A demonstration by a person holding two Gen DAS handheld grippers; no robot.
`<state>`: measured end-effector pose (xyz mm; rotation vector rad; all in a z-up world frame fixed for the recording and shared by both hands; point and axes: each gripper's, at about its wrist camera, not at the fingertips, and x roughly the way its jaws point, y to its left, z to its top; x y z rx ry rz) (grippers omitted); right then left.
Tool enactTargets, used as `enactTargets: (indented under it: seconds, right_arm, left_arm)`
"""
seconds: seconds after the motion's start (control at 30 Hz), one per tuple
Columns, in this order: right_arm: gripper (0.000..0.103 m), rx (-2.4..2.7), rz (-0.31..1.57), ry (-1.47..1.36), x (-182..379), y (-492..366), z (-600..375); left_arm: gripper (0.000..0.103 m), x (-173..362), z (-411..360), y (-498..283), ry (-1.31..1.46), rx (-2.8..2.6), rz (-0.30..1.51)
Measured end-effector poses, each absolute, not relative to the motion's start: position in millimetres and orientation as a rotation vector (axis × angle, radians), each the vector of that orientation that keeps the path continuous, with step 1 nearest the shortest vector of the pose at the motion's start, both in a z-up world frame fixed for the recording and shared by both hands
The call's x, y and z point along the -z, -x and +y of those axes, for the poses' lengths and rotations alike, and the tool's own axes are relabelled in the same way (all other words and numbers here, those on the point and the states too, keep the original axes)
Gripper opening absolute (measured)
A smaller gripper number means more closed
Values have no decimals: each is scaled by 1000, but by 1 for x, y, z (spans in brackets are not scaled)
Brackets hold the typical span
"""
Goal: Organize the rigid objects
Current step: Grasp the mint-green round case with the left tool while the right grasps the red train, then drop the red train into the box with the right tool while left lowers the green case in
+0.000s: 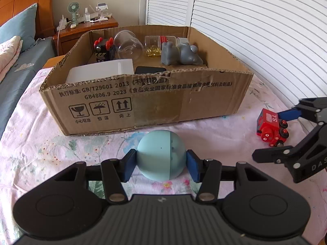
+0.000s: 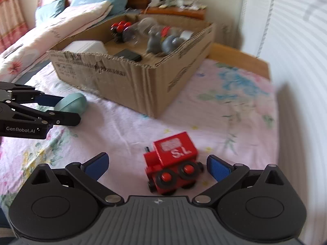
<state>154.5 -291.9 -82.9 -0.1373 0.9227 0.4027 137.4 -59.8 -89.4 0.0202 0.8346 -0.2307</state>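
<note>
A: Report the left gripper (image 1: 161, 163).

B: Its two blue pads are clamped on the pale blue egg-shaped object (image 1: 161, 155), one pad on each side. The object sits on the floral cloth (image 1: 61, 153), just in front of the near wall of the cardboard box (image 1: 184, 102).

A: And the right gripper (image 2: 157, 167)?

B: Its jaws stand wide apart. The red toy train (image 2: 173, 163) lies on the cloth between them, touching neither pad, tilted, with two red-hubbed wheels facing the camera.

A: What does each view add?

B: The left wrist view shows the train's face and the printed symbols on the box's near wall; of the right gripper it shows only a side profile at the right edge. The right wrist view is motion-blurred, but it shows the box's right wall, the wooden table edge (image 2: 245, 61) behind it and the lettering on the left gripper's body.

A: Count the items.

B: Two grippers, one egg-shaped object, one red train outside the box. Inside the box: one white container (image 1: 102, 69) near left, one flat black item (image 1: 150, 70) beside it, one black toy vehicle with red parts (image 1: 103, 48) far left, one clear round jar (image 1: 128, 47), one clear tub of yellow beads (image 1: 157, 45), one grey figurine (image 1: 179, 54) and one roll of white tape (image 1: 184, 40) far right.
</note>
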Motion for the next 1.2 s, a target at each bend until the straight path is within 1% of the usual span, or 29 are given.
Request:
enactTargets:
  seconds: [0.3, 0.37, 0.53, 0.77, 0.83, 0.87, 0.93, 1.0, 1.2]
  right_arm:
    - [102, -488, 965, 188, 79, -130, -275]
    - [99, -453, 962, 178, 78, -133, -275]
    - [84, -350, 954, 137, 76, -144, -278]
    - [75, -234, 960, 133, 76, -144, -271]
    - [66, -219, 948, 144, 76, -142, -268]
    - [64, -221, 948, 142, 75, -142, -267]
    - [62, -210, 958, 150, 74, -142, -266]
    - [57, -209, 955, 163, 72, -141, -265]
    - [57, -199, 966, 190, 68, -137, -266]
  left_arm:
    - [52, 90, -60, -138, -25, 232, 832]
    - [52, 90, -61, -138, -32, 226, 830]
    - [52, 90, -64, -138, -40, 214, 829]
    - [52, 90, -66, -138, -46, 209, 829]
    - [52, 90, -66, -138, -50, 213, 830]
    - [51, 90, -65, -138, -52, 218, 832]
    - [51, 90, -65, -138, -60, 232, 834]
    - [51, 89, -64, -139, -71, 250, 838]
    - [51, 87, -60, -138, -130, 312, 855]
